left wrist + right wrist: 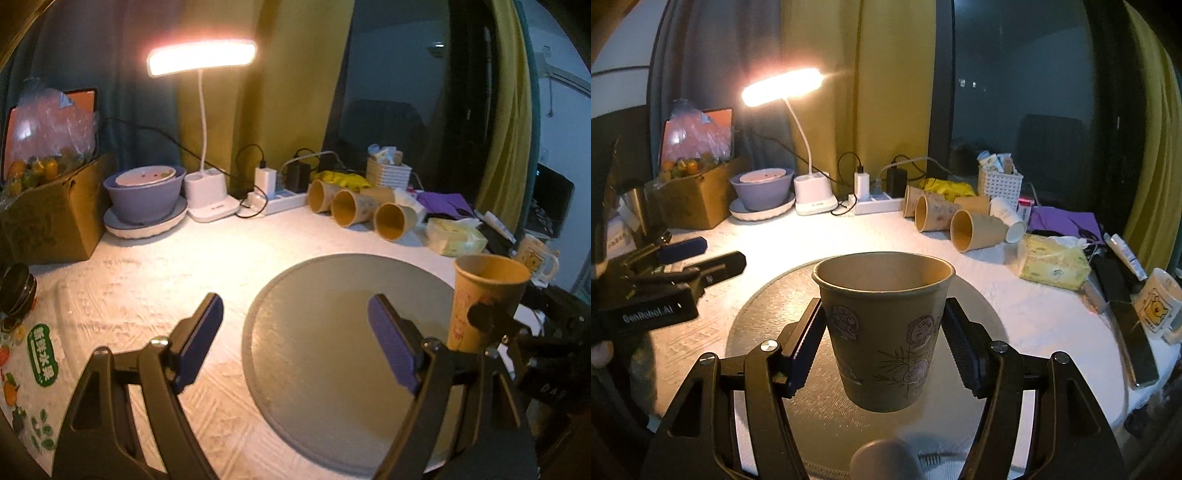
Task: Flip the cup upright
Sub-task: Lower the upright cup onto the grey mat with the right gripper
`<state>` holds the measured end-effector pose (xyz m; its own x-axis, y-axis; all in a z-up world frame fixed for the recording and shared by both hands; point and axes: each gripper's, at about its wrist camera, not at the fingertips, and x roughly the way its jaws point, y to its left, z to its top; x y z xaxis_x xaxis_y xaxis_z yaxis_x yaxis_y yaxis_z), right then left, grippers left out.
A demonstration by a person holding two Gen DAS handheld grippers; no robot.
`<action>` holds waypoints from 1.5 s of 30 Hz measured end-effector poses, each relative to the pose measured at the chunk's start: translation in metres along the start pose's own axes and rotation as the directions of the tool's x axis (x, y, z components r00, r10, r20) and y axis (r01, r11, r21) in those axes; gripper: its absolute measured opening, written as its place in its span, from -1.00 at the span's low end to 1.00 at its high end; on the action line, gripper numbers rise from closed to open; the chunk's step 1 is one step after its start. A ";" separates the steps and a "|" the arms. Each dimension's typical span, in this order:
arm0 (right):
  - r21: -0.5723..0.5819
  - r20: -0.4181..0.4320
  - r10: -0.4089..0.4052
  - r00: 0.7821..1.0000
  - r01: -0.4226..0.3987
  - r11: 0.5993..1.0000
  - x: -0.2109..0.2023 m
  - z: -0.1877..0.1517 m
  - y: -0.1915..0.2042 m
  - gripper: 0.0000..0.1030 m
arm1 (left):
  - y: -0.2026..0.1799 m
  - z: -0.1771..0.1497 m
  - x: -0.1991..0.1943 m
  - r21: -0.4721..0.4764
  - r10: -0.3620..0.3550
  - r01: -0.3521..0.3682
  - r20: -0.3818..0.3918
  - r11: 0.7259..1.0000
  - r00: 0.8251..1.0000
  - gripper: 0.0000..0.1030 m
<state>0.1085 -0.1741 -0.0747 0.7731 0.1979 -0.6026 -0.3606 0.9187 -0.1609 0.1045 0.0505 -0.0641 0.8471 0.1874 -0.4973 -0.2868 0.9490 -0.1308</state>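
A brown paper cup (882, 332) with cartoon drawings is upright, mouth up, between the pads of my right gripper (882, 347), which is shut on it just above the round grey mat (757, 332). In the left wrist view the same cup (484, 295) shows at the right edge of the mat (325, 350), with the right gripper's fingers around it. My left gripper (295, 339) is open and empty over the mat's left part; it also shows at the left of the right wrist view (690, 254).
Three brown cups (354, 206) lie on their sides at the back. A desk lamp (207, 199), power strip (284, 199), stacked bowls (144, 199), cardboard box of fruit (48, 218), tissue pack (1052, 262), mug (1156, 306) and phone (1137, 347) surround the mat.
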 end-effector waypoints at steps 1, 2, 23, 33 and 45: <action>0.000 -0.006 0.003 1.000 -0.003 1.000 0.006 0.001 -0.001 0.31 | 0.002 0.001 0.003 -0.004 0.003 -0.003 -0.004 1.000 1.000 0.59; -0.001 -0.009 0.006 1.000 -0.006 1.000 0.010 0.001 -0.001 0.31 | 0.003 0.001 0.007 -0.007 0.006 -0.006 -0.009 1.000 1.000 0.59; -0.007 -0.084 0.055 0.995 -0.055 0.998 0.095 0.027 -0.011 0.31 | 0.017 0.020 0.069 -0.041 0.020 -0.024 -0.081 0.999 0.996 0.59; 0.004 -0.133 0.053 0.990 -0.053 0.999 0.100 0.027 -0.012 0.31 | 0.016 0.016 0.075 -0.048 0.006 -0.011 -0.104 0.999 0.995 0.59; 0.012 -0.150 0.014 0.989 -0.012 1.000 0.087 0.015 -0.012 0.31 | 0.007 0.010 0.062 -0.035 -0.022 0.019 -0.100 0.999 0.995 0.59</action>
<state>0.1878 -0.1632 -0.1137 0.6807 0.1571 -0.7156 -0.3640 0.9202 -0.1442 0.1594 0.0711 -0.0874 0.8041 0.1399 -0.5778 -0.2861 0.9431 -0.1697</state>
